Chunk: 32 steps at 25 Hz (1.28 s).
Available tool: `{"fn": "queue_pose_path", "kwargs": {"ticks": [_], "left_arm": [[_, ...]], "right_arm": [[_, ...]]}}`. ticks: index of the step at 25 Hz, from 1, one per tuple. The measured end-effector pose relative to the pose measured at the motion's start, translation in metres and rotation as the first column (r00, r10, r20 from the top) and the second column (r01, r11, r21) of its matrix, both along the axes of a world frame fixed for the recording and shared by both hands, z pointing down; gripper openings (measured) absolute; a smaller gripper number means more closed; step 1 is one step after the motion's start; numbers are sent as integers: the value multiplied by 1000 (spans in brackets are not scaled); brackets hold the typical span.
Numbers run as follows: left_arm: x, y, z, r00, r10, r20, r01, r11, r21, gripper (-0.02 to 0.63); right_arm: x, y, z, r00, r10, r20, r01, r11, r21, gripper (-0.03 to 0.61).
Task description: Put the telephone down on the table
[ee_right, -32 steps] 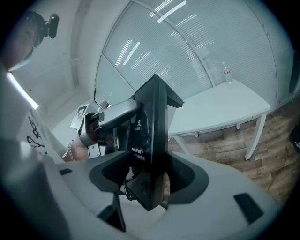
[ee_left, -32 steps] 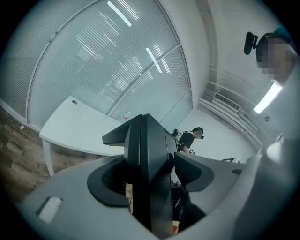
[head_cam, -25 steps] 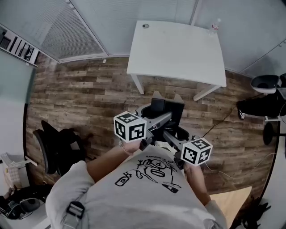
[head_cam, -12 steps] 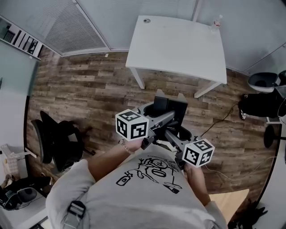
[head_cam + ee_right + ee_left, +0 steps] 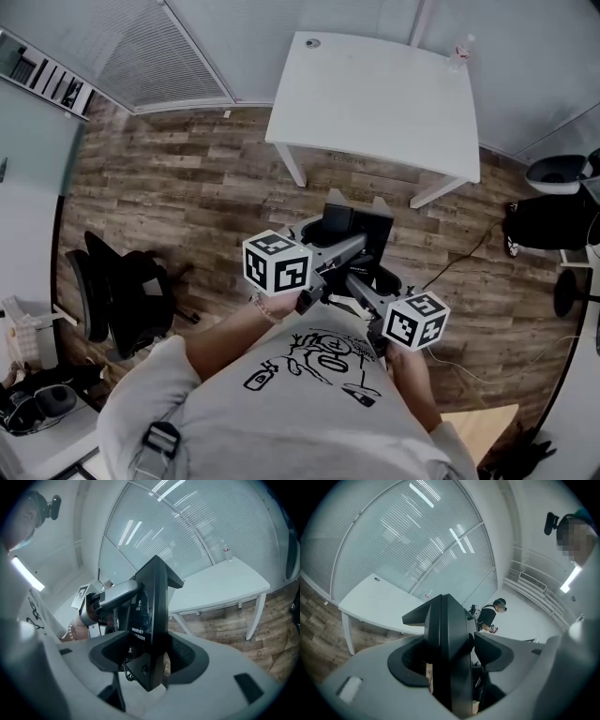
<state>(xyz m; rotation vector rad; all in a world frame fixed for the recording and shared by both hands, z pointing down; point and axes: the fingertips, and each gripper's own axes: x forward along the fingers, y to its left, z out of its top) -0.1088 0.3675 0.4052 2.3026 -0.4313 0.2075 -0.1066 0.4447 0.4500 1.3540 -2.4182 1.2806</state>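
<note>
A black desk telephone [image 5: 354, 228] hangs in the air in front of my chest, held between both grippers above the wooden floor. My left gripper [image 5: 349, 246] reaches in from the left and my right gripper [image 5: 354, 279] from the right. In the left gripper view the telephone [image 5: 451, 634] stands edge-on between the jaws of the left gripper [image 5: 451, 667], whose pads press on it. The right gripper view shows the telephone [image 5: 152, 616] clamped in the right gripper [image 5: 150, 658]. The white table [image 5: 375, 94] stands ahead, apart from the telephone.
A small bottle [image 5: 459, 49] stands at the table's far right corner. A black office chair [image 5: 112, 291] is at my left, more dark chairs [image 5: 553, 216] at the right. A cable [image 5: 469, 253] runs over the floor. Another person [image 5: 492, 616] stands far off.
The table has come slightly nearer in the head view. Both grippers keep the same hold on the telephone.
</note>
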Motion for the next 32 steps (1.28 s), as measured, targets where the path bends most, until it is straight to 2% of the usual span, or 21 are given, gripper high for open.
{"fn": "queue_pose_path", "kwargs": {"ticks": [14, 24, 32], "left_arm": [[-9, -104, -2, 1000, -7, -12, 7, 1000, -17, 295], [-36, -190, -2, 1000, 8, -20, -8, 1000, -28, 295], [-55, -231, 2, 999, 12, -31, -13, 999, -44, 295]], "right_arm": [[-8, -104, -3, 1000, -9, -9, 9, 1000, -24, 239], [-36, -189, -5, 1000, 3, -20, -4, 999, -38, 238], [-54, -229, -3, 999, 12, -30, -13, 999, -41, 238]]}}
